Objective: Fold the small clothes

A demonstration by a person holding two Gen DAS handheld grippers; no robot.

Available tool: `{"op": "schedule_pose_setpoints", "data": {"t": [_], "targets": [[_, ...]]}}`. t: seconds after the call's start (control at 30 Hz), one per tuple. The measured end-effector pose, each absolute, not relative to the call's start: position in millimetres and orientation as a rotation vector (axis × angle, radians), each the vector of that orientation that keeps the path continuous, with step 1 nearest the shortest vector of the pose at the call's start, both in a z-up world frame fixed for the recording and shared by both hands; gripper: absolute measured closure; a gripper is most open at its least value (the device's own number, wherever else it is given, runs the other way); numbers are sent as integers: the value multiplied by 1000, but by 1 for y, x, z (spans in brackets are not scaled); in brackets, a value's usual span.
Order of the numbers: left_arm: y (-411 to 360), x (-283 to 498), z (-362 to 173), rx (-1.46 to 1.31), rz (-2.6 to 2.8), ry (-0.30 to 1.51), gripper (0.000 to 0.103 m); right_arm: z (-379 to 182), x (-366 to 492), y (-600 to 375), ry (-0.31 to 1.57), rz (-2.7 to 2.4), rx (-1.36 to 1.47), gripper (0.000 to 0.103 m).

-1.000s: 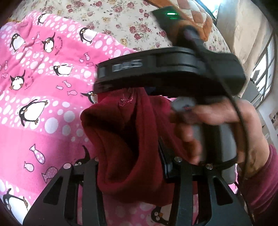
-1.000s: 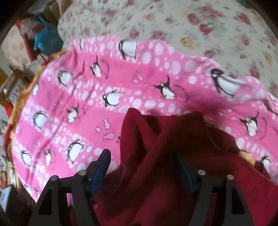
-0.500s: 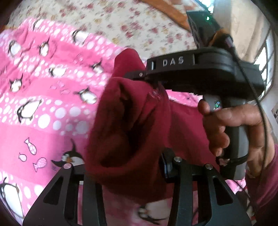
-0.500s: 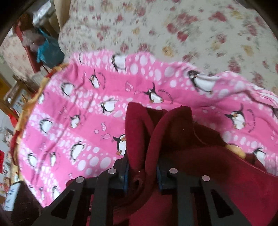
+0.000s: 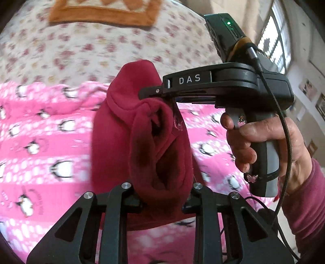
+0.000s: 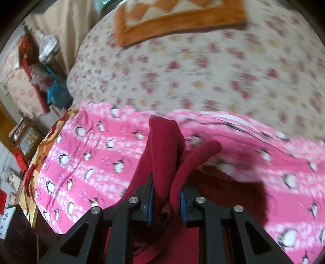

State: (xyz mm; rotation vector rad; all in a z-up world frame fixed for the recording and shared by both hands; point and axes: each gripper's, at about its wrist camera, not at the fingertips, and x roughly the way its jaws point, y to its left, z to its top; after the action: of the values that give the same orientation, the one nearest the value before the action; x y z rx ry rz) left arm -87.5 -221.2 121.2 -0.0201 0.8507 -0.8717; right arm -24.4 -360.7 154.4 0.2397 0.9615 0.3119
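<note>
Left wrist view: my left gripper [image 5: 161, 200] has a thick bunch of the dark red garment [image 5: 140, 142] between its jaws. The jaws are closing, and the pads already press on the cloth from both sides. The garment stands up from my jaws as a folded hump, raised above the pink penguin blanket [image 5: 50, 146]. My right gripper [image 5: 151, 93] reaches in from the right and meets the far upper edge of the same garment; its tips are hidden in the fabric. A person's hand [image 5: 264, 142] with a red sleeve [image 5: 304, 207] grips its handle. The floral bed sheet [image 5: 81, 52] lies beyond the blanket, and an orange-bordered cloth [image 5: 101, 14] lies at the far edge.

Right wrist view: my right gripper [image 6: 166, 203] is clenched on two upright folds of the garment [image 6: 162, 146], with the blue pads [image 6: 150, 205] tight against the cloth. The rest of the garment hangs down toward the near right, over the blanket [image 6: 91, 154]. The picture is blurred.
</note>
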Motion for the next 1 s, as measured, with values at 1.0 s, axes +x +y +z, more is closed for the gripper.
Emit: {"op": "schedule_pose_setpoints", "data": {"t": [1.0], "targets": [[-219, -104, 60, 155, -758, 980, 48, 85, -146, -401, 1030, 101, 74, 70]]}}
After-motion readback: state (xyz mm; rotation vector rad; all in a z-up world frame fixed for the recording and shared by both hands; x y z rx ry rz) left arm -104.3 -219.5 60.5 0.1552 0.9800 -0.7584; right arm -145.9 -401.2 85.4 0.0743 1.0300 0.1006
